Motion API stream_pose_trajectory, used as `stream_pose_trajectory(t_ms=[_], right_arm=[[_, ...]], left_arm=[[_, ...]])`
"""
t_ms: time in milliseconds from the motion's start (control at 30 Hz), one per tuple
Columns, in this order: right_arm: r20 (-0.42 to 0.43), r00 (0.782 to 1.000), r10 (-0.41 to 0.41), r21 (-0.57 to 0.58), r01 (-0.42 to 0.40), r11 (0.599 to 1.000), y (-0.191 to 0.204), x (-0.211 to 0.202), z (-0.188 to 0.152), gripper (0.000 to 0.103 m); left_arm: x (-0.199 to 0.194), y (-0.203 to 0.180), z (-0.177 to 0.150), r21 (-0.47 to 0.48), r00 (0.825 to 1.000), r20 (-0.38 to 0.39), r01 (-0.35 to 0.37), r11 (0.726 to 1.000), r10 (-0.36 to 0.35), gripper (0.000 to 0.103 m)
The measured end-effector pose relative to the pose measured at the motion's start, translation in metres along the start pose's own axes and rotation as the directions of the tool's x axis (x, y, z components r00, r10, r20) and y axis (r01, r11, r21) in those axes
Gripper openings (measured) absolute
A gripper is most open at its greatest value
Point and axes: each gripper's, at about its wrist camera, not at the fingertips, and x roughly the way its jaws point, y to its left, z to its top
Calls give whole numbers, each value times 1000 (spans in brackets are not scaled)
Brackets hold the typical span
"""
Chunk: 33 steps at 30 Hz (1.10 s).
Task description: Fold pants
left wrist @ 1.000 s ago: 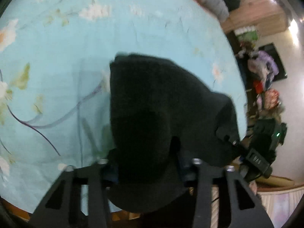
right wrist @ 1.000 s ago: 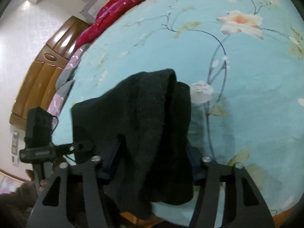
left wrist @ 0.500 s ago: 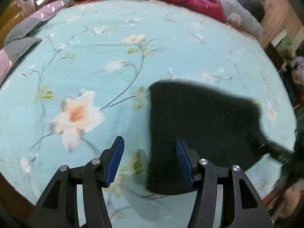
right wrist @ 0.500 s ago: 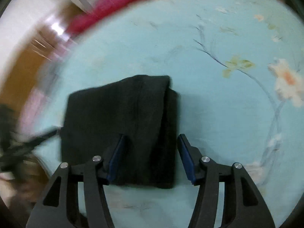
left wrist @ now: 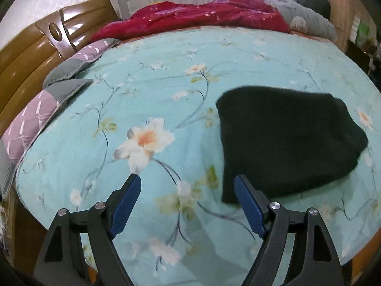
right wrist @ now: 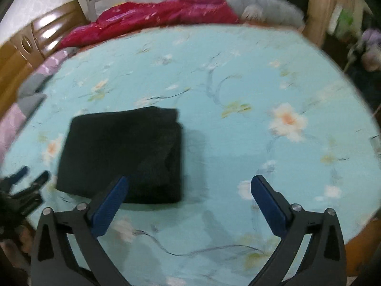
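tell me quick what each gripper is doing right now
left gripper: jaws opening, nothing between them, pants lie beside it.
right gripper: jaws opening, empty, above the bed sheet.

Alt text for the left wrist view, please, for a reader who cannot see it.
Folded black pants lie flat on a light blue floral bedsheet, right of the left gripper, whose jaws are opening with nothing between them. A red quilt and wooden headboard sit behind.

Floral bed (left wrist: 166, 76): folded black pants (left wrist: 285, 138), red quilt (left wrist: 202, 14).
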Motion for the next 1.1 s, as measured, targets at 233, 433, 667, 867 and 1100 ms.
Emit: stream_pose_trajectory(t_ms=[233, 433, 667, 867, 1100], right_arm=[[78, 991, -107, -121, 116, 986, 9, -34, -28, 103], [94, 992, -79, -109, 89, 990, 4, -51, -38, 103], [107, 992, -61, -115, 73, 991, -5, -59, -45, 103], [105, 991, -79, -126, 92, 988, -10, -58, -58, 103], [65, 996, -60, -89, 66, 994, -16, -53, -68, 103]], left_arm=[[-16, -9, -19, -17, 999, -20, 35, 999, -36, 81], [-33, -25, -27, 18, 998, -20, 68, 998, -68, 81], [-47, -48, -35, 79, 996, -12, 87, 993, -87, 81], [-59, -58, -38, 103, 993, 19, 116, 988, -119, 81], [-56, -62, -39, 106, 990, 0, 138, 985, -138, 81]])
